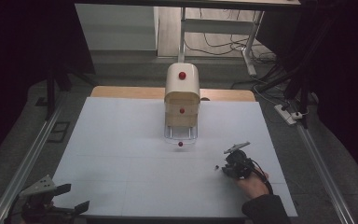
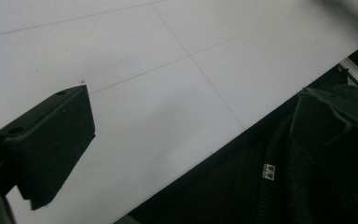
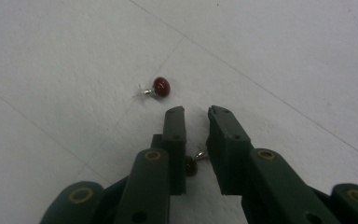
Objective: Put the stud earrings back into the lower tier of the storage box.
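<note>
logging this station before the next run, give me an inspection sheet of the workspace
surface: white table, seam lines, nothing spilled seen
job's things: small drawer cabinet with red knobs, bottom clear drawer pulled out; one red earring lying on the table ahead of the right gripper, a second earring between its jaws
clutter: nothing seen
grippers: right gripper jaws slightly apart, low over the table; left gripper at the near left corner, jaws apart, holding nothing
cables: floor cables and power strip beyond the table
surroundings: dark, desk legs behind
</note>
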A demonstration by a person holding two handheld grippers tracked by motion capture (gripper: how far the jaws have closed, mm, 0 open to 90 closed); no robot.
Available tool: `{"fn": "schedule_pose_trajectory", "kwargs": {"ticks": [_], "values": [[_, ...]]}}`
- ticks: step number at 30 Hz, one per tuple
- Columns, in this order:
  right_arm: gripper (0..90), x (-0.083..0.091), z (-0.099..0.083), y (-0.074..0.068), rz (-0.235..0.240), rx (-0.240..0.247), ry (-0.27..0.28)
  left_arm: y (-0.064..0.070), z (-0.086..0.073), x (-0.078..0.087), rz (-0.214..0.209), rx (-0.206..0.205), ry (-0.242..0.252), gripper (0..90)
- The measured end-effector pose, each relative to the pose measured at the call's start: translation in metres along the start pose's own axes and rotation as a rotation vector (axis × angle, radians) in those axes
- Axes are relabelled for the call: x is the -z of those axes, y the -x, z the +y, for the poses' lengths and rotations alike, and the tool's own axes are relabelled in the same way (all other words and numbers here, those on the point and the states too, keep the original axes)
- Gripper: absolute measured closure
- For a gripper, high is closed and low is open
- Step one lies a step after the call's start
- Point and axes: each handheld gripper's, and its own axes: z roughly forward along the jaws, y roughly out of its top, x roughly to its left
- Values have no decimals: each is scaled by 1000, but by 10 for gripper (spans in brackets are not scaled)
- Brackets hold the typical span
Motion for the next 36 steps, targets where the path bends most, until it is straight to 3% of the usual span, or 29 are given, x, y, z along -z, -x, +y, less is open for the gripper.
{"fn": "schedule_pose_trajectory", "kwargs": {"ticks": [1,2,8,14,23,30,33,36], "values": [[769,0,0,0,3,-5,1,0,0,0,0,0,-1,0],[835,0,-1,2,6,-16,-4,0,0,0,0,0,-2,0],[852,1,-1,3,22,-27,-2,0,0,0,1,0,-4,0],[773,4,-2,6,3,-43,28,0,0,-1,-2,2,-4,0],[635,6,-8,3,-19,-69,-18,0,0,-1,-2,2,-4,0],[632,9,-11,-1,-33,-72,-33,0,1,-1,-2,1,-6,0],[637,14,-13,-1,-20,-85,-10,0,1,-1,-3,4,-4,0],[674,13,-17,-3,-19,-68,-38,0,1,-1,-3,1,-5,0]]}}
